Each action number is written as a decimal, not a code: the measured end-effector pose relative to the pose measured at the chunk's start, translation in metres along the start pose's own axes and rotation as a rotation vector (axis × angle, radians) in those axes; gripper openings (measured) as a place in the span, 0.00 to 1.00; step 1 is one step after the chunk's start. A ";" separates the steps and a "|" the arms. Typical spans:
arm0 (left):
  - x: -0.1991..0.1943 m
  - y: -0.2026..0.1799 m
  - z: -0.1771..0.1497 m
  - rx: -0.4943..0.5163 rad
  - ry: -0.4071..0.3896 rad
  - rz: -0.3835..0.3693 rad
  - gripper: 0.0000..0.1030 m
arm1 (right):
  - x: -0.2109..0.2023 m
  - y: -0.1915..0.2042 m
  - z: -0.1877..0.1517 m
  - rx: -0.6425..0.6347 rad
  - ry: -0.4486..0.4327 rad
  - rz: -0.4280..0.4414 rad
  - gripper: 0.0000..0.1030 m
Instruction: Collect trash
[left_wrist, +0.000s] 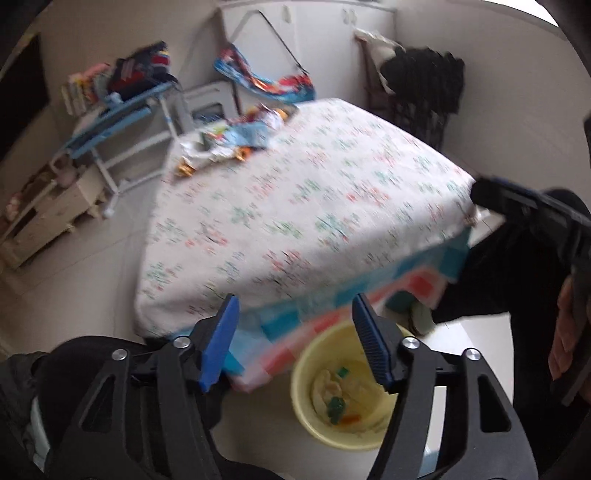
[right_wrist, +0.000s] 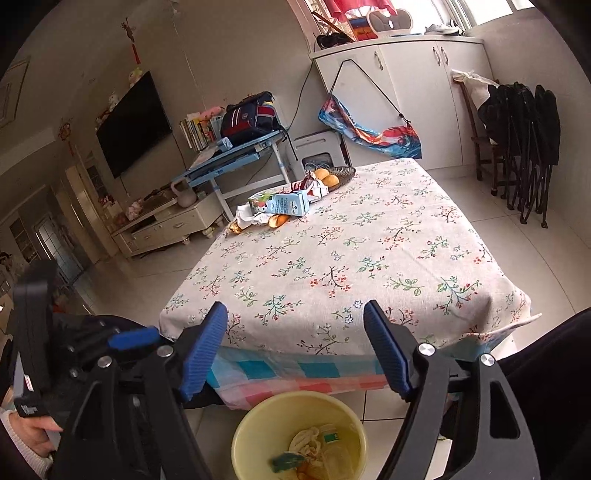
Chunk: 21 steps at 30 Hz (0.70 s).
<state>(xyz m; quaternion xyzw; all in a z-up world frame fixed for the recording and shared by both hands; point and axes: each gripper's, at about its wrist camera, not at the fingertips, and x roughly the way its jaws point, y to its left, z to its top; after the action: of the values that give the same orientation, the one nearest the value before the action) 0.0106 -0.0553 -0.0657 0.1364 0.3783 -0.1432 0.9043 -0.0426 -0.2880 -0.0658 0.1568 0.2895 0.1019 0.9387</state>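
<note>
Soft daylight; left view motion-blurred, fisheye-warped.

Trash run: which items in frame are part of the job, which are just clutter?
Job:
- yellow bin, trash already inside
- milk carton
- crumpled wrappers

Clutter:
- fruit basket
- backpack
- books
- TV
- folded chairs

Blurred table (left_wrist: 295, 206), yellow bin (left_wrist: 306, 417), perhaps trash (left_wrist: 340, 402)

One yellow bin (right_wrist: 258, 421) is standing on the floor by the worktop's (right_wrist: 369, 240) near edge. One milk carton (right_wrist: 280, 203), one basket (right_wrist: 341, 173) holding three oranges (right_wrist: 327, 177) are sitting at the far corner.
</note>
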 end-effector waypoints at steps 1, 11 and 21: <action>-0.006 0.010 0.005 -0.032 -0.045 0.040 0.71 | 0.000 0.003 0.000 -0.016 -0.007 -0.009 0.72; -0.035 0.083 0.012 -0.295 -0.228 0.255 0.84 | -0.001 0.035 -0.003 -0.220 -0.077 -0.068 0.82; -0.031 0.080 0.004 -0.301 -0.241 0.277 0.85 | 0.003 0.039 -0.006 -0.252 -0.074 -0.077 0.84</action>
<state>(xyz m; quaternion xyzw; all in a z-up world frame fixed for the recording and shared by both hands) 0.0217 0.0222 -0.0297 0.0325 0.2624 0.0248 0.9641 -0.0474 -0.2499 -0.0581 0.0299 0.2452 0.0954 0.9643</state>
